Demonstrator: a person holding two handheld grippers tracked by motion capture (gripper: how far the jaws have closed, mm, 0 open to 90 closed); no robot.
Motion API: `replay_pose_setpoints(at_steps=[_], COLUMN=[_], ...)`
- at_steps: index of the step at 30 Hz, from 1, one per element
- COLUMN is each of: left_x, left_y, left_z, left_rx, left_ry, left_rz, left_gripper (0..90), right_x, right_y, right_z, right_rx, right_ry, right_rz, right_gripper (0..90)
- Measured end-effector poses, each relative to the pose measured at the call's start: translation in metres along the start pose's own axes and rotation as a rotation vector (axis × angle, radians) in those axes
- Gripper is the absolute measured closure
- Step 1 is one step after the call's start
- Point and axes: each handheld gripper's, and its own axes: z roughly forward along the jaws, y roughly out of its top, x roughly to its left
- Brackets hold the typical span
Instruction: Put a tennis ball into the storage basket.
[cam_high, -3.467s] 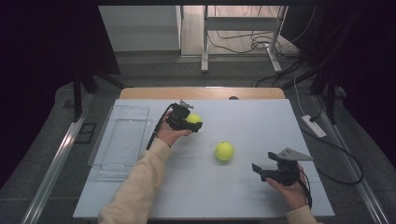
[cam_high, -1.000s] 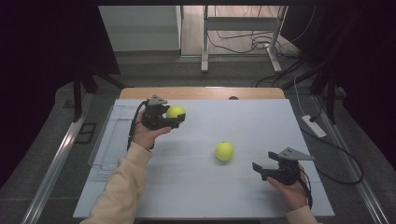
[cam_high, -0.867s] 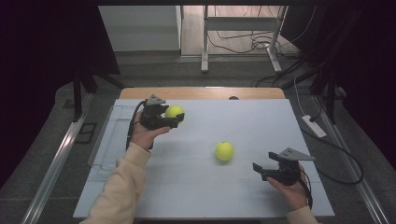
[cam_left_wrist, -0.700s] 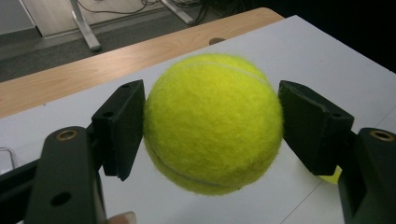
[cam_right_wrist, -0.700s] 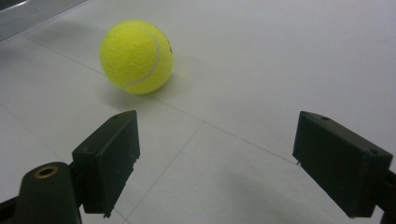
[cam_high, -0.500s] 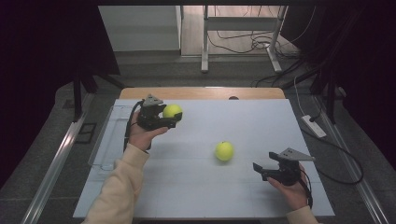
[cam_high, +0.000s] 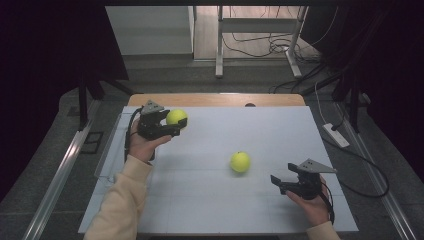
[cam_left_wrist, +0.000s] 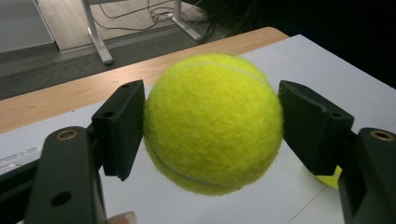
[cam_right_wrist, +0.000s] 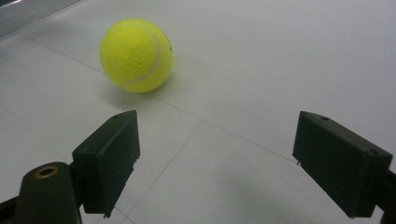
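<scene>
Fuzzy round tennis ball (cam_left_wrist: 212, 123) betw. L gripper (cam_left_wrist: 210, 126) jaws

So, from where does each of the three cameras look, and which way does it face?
High view: above the person's side, facing forward and down on the white table; both forearms enter.
Left gripper view: rides the left gripper, facing the clamped yellow felt tennis ball.
Right gripper view: rides the open right gripper, facing the loose yellow tennis ball.
Shared: the high view also shows both balls.
</scene>
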Motion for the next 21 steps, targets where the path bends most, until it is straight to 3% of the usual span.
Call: replay_pose_setpoints(at_steps=[21], left_x=[0.021], left_y=[-0.005], left_z=[-0.007], left_rx=[-0.001], left_ry=[0.053], left_rz=[-0.034], left_gripper=[27.7], right_x=[0.001], right_y=[0.0], right_z=[0.002], right_rx=[0.006], right_ry=[-0.003], right_rz=[-0.006], right_gripper=[14.9])
